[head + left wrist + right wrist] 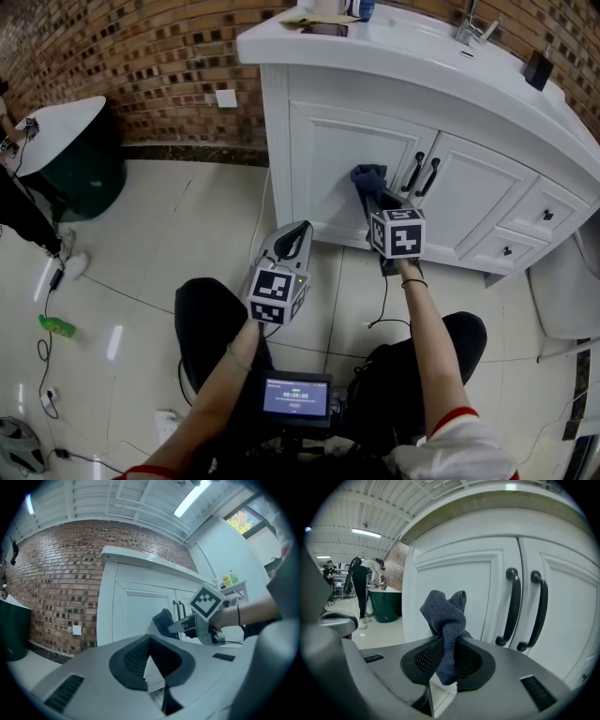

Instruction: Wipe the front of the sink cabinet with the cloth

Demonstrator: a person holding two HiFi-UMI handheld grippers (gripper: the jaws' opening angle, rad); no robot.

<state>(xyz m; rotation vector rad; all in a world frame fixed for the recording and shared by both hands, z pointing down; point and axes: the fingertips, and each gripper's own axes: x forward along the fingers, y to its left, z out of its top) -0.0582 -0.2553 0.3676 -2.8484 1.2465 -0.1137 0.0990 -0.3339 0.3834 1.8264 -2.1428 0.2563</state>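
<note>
The white sink cabinet [342,155] stands against a brick wall. A dark blue cloth [367,175] is bunched against its left door, just left of the two black door handles [420,174]. My right gripper [369,194] is shut on the cloth. In the right gripper view the cloth [445,616] sticks up between the jaws of my right gripper [448,644], close to the door panel [454,576]. My left gripper [298,232] hangs lower and to the left, off the cabinet; in its own view the left gripper [149,641] has its jaws together with nothing in them.
Small drawers [547,214] are at the cabinet's right. A green bin with a white lid [75,155] and a person's leg [28,220] are at the left. A green bottle [56,326] and cables lie on the tiled floor. A screen [296,397] sits at my lap.
</note>
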